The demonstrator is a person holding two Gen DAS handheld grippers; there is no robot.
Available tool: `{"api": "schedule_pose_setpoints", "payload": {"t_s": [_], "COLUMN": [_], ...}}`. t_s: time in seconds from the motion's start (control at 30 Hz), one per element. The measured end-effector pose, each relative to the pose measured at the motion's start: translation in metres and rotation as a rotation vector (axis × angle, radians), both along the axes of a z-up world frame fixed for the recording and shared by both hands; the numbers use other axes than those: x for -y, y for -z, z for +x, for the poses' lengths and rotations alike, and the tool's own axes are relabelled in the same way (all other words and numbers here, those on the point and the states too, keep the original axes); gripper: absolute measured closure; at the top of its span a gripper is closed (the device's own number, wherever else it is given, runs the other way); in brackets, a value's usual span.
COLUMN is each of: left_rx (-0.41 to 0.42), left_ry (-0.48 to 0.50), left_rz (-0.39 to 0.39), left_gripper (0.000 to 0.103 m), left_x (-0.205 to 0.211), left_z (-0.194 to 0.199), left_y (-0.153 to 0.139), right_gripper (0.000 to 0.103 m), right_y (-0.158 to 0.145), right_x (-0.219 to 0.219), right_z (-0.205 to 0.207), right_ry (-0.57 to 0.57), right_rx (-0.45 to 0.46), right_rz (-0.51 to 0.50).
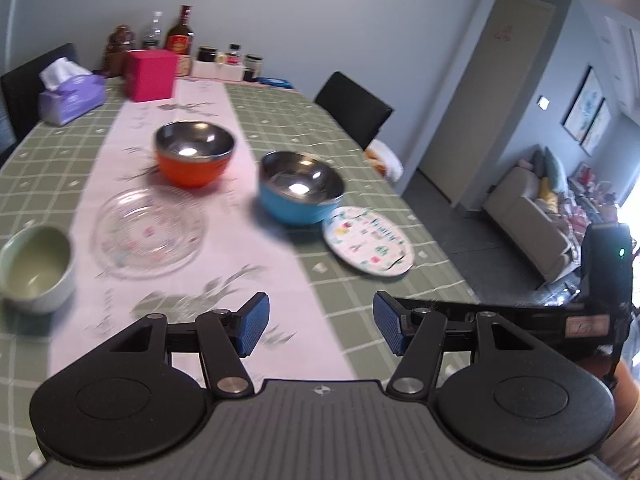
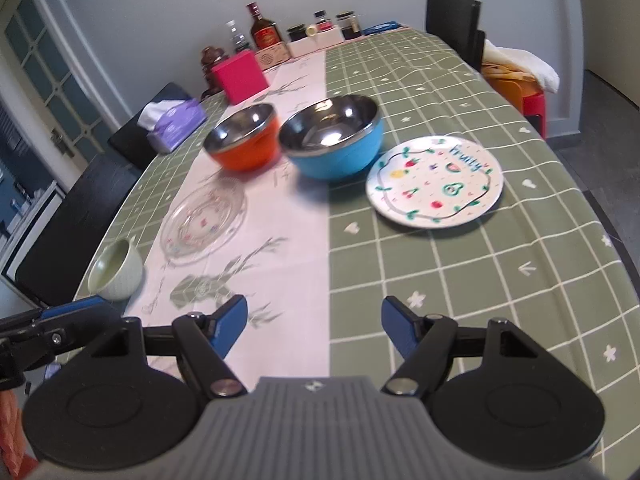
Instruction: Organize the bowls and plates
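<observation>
An orange bowl (image 1: 195,154) (image 2: 244,142) and a blue bowl (image 1: 301,187) (image 2: 333,138), both steel inside, stand side by side on the pale runner. In front of the orange one lies a clear glass plate (image 1: 149,233) (image 2: 205,220). A white plate with fruit drawings (image 1: 368,241) (image 2: 436,181) rests on the green cloth to the right. A pale green bowl (image 1: 37,268) (image 2: 116,270) sits nearest on the left. My left gripper (image 1: 320,328) hangs open and empty above the near table. My right gripper (image 2: 314,330) is likewise open, holding nothing.
Bottles, jars, a pink box (image 1: 150,75) and a purple tissue box (image 1: 72,96) crowd the table's far end (image 1: 256,92). Black chairs (image 1: 354,110) stand at both sides. The other gripper's body (image 1: 604,276) shows at the right edge of the left wrist view.
</observation>
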State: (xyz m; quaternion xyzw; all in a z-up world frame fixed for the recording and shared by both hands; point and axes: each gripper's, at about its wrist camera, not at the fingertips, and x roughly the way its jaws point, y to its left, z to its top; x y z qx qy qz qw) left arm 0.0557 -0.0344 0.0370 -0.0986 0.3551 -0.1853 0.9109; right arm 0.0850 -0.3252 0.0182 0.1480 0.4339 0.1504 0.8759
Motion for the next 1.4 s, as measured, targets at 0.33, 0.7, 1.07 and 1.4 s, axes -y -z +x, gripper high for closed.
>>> {"api": "schedule_pose_setpoints", "payload": {"t_s": [0.33, 0.7, 1.07, 1.4], "left_rx": [-0.081, -0.104, -0.166, -0.157], "left_ry": [0.025, -0.085, -0.109, -0.106], "left_rz": [-0.083, -0.087, -0.145, -0.16], "left_gripper": [0.04, 0.057, 0.064, 0.075], "left_x": [0.049, 0.07, 0.072, 0.077], "left_z": [0.092, 0.149, 0.177, 0.184], "left_y": [0.028, 0.081, 0.111, 0.118], "right_gripper": [0.031, 0.052, 0.072, 0.083], "right_y": [0.001, 0.036, 0.075, 0.079], "right_x": [0.049, 0.092, 0.115, 0.116], "right_z": [0.063, 0.115, 0.148, 0.153], "right_ry": [0.153, 0.275, 0.334, 0.313], "right_rx": [0.01, -0.088, -0.177, -0.152], "right_rz": [-0.062, 0.03, 0.064, 0.076]}}
